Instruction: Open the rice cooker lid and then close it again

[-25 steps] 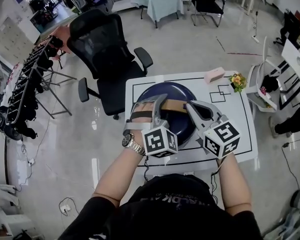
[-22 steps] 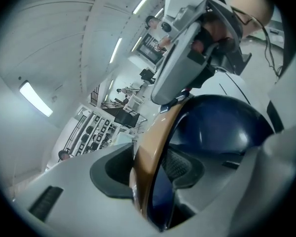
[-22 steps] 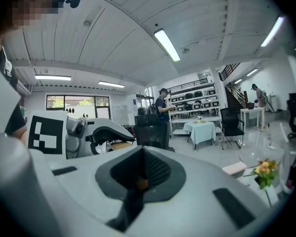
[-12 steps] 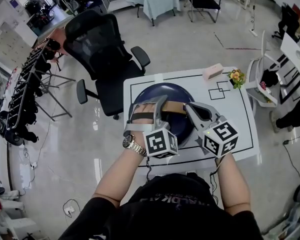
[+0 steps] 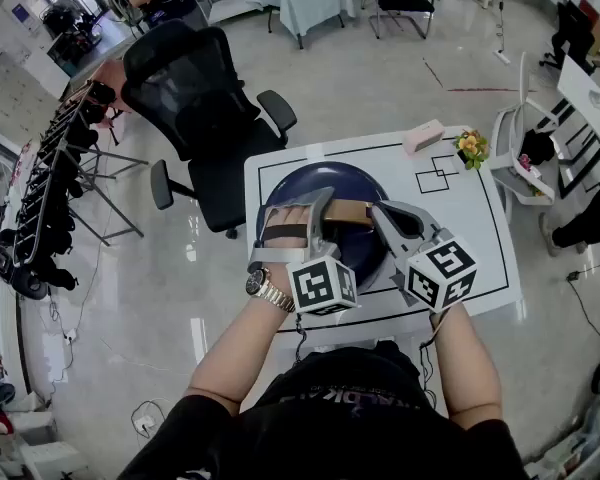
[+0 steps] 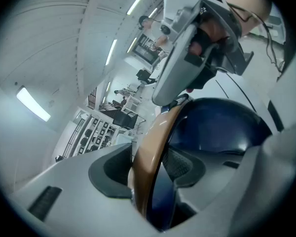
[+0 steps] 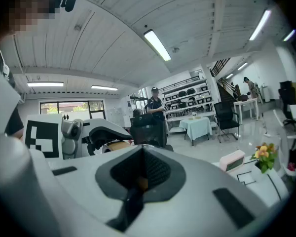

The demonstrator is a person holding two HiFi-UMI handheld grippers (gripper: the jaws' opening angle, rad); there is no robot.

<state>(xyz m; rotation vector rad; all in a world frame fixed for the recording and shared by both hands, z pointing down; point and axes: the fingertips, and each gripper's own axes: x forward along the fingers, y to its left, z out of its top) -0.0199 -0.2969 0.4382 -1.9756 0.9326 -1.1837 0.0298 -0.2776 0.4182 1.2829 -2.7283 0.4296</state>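
Your left tongs (image 6: 155, 177) straddle the tan handle (image 6: 153, 142) arching over the dark blue rice cooker (image 5: 325, 190). They are spreading, with the band between the pads but not pinched. Your right tongs (image 7: 138, 179) are pressed together, their tip at the handle's right end. The cooker sits with its lid closed on the white surface (image 5: 470, 223), just beneath both tongs, toward the surface's left side.

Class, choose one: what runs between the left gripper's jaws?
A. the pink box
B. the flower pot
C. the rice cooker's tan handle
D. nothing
C: the left gripper view shows the tan handle of the blue rice cooker running between the jaws of the left gripper, which are opening.
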